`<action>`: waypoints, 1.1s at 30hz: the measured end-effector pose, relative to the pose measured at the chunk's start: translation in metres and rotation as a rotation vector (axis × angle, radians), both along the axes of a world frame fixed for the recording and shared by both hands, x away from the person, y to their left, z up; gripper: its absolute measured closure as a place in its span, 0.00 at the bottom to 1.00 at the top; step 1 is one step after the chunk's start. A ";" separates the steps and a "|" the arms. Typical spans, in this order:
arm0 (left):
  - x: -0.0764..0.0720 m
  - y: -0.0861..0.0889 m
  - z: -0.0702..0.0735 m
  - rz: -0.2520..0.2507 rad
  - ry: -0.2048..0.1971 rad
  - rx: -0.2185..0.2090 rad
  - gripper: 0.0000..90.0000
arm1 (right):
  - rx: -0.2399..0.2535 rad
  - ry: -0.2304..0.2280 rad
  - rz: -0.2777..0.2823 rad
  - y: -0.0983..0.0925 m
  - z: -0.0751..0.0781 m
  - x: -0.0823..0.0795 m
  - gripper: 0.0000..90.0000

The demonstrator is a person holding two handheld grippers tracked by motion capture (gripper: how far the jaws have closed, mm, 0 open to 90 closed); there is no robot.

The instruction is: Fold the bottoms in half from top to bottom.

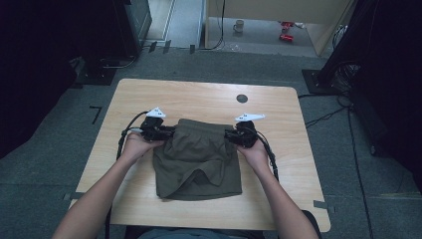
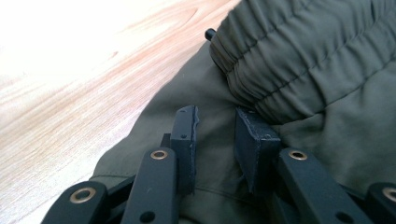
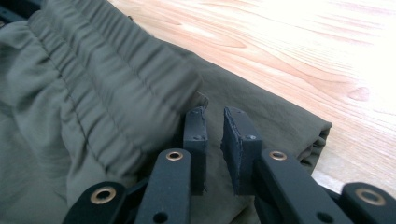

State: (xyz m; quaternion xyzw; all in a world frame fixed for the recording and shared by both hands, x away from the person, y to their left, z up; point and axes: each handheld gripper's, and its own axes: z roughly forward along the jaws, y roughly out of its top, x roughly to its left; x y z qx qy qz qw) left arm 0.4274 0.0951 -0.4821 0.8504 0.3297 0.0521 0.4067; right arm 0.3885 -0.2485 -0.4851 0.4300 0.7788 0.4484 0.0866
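A pair of olive green shorts [image 1: 198,159] lies folded on the light wooden table [image 1: 149,94], its elastic waistband toward the far side. My left gripper [image 1: 166,130] rests at the waistband's left end and my right gripper [image 1: 230,134] at its right end. In the left gripper view the jaws [image 2: 215,116] stand apart over flat fabric, just beside the gathered waistband [image 2: 317,70]. In the right gripper view the jaws [image 3: 214,114] show a narrow gap above the cloth, with the waistband [image 3: 93,93] folded over to their left. Nothing is pinched in either.
A small dark round hole [image 1: 242,98] sits near the table's far edge. Bare wood lies left, right and beyond the shorts. On the floor beyond are a mug [image 1: 239,26], red objects [image 1: 286,30], cables and dark equipment at both sides.
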 end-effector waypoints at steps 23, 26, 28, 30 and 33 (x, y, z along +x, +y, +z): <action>0.007 -0.005 -0.023 0.023 0.105 0.035 1.00 | -0.167 0.062 -0.035 0.007 -0.024 0.004 1.00; 0.011 -0.009 -0.026 0.021 0.105 0.010 1.00 | -0.144 0.046 -0.053 0.008 -0.027 0.008 1.00; 0.011 -0.012 -0.027 0.016 0.091 0.001 1.00 | -0.105 0.046 -0.058 0.009 -0.030 0.011 1.00; 0.011 -0.014 -0.028 0.010 0.093 -0.009 1.00 | -0.035 0.084 -0.054 0.006 -0.032 0.016 1.00; 0.013 -0.011 -0.026 -0.003 0.109 -0.061 1.00 | 0.088 0.146 -0.025 0.004 -0.032 0.018 1.00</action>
